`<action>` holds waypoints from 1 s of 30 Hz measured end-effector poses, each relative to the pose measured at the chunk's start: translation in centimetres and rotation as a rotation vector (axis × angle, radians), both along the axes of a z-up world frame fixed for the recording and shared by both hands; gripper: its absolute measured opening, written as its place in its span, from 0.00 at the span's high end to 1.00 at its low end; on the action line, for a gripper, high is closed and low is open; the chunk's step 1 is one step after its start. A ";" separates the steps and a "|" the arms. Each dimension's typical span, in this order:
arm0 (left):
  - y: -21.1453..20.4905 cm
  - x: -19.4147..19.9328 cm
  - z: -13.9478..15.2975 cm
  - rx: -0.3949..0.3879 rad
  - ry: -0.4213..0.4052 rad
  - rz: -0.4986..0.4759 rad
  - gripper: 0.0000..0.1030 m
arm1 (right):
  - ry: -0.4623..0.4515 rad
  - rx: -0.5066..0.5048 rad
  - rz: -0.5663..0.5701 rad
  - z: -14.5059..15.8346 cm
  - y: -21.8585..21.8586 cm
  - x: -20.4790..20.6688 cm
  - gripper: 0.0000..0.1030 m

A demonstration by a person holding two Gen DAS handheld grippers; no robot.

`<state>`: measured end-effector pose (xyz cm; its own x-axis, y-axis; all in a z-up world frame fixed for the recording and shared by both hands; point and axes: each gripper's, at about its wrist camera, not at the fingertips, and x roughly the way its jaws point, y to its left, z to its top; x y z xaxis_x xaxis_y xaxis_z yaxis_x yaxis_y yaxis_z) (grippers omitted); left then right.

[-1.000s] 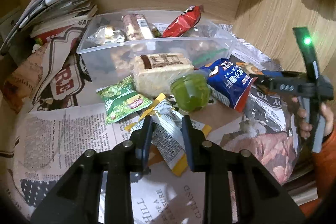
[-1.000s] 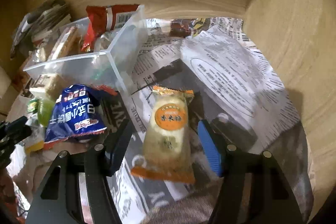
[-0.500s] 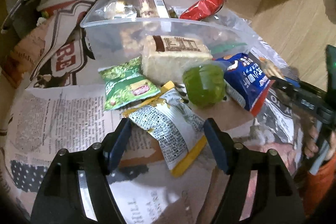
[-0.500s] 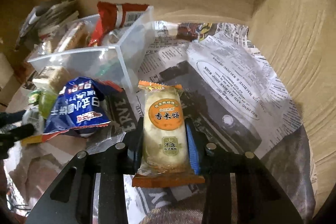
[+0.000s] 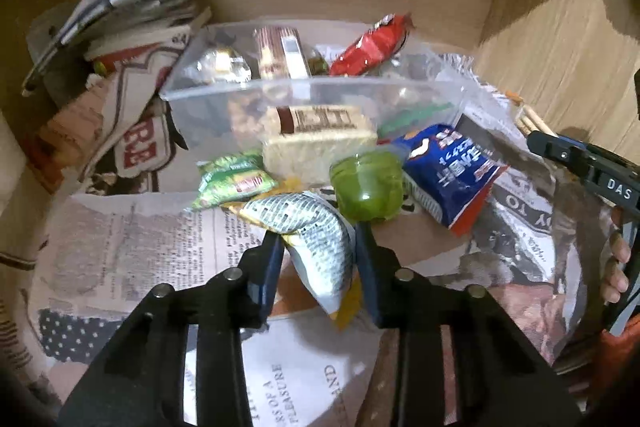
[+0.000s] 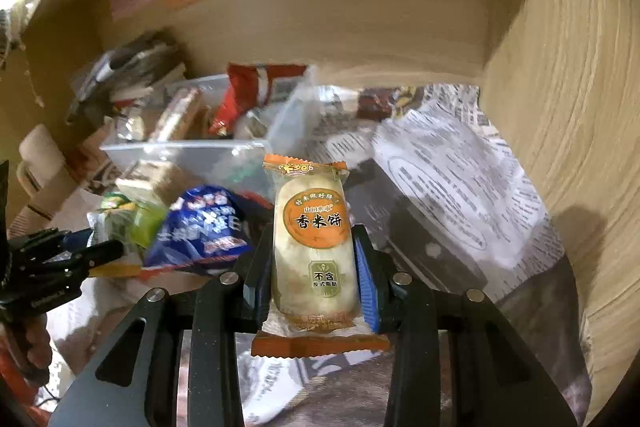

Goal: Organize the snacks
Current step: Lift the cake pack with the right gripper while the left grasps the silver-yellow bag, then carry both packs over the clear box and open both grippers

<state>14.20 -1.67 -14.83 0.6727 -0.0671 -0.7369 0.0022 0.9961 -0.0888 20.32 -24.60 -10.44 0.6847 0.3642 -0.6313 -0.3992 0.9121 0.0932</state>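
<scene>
My left tongs (image 5: 318,259) had just closed on the grey-and-yellow packet (image 5: 308,239): both blue pads pressed into its sides at lower centre of the left view, and the packet bulged up between them, its yellow edge hanging below. Just above it in that frame sat the green cup (image 5: 367,187), with the blue bag (image 5: 450,173) to its right and the small green packet (image 5: 234,181) to its left. Behind them lay the wrapped cake (image 5: 320,139), leaning against the front wall of the clear bin (image 5: 200,107) in the upper middle. In the bin I could see a red bag (image 5: 372,47) sticking up at the right, a brown bar (image 5: 280,55) and a clear-wrapped sweet (image 5: 222,63). Newspaper (image 5: 132,255) covered the tabletop, and a stack of papers (image 5: 120,11) filled the upper left.

My right tongs (image 6: 316,275) were clamped on the orange rice cake (image 6: 314,247), which stood upright between the pads at centre of the right view, its crimped lower end hanging below them. My right hand (image 5: 616,267) showed at the right edge of the left view, fingers round the handle. In the right view the bin lay to the upper left of the rice cake, with the blue bag at middle left and my left tongs at the far left edge.
</scene>
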 end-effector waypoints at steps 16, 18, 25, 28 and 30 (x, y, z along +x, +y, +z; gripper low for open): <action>0.9 1.3 6.3 0.008 -0.168 -0.016 0.67 | -0.108 0.024 0.085 4.3 3.5 0.0 0.68; 1.2 2.2 6.9 0.005 -0.182 -0.023 0.67 | -0.116 0.019 0.099 4.6 4.2 0.3 0.68; 2.0 5.9 7.6 -0.009 -0.195 -0.044 0.67 | -0.119 -0.009 0.144 5.1 7.0 2.2 0.68; 2.4 7.3 7.5 -0.016 -0.191 -0.046 0.67 | -0.113 -0.021 0.164 5.1 8.2 3.4 0.68; 2.7 8.3 7.4 -0.023 -0.185 -0.047 0.67 | -0.101 -0.023 0.180 5.1 9.0 4.3 0.68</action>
<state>22.48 1.06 -7.39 0.7924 -0.1170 -0.5986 0.0673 0.9922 -0.1049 24.63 -15.63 -5.39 0.6698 0.4729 -0.5726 -0.5623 0.8265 0.0248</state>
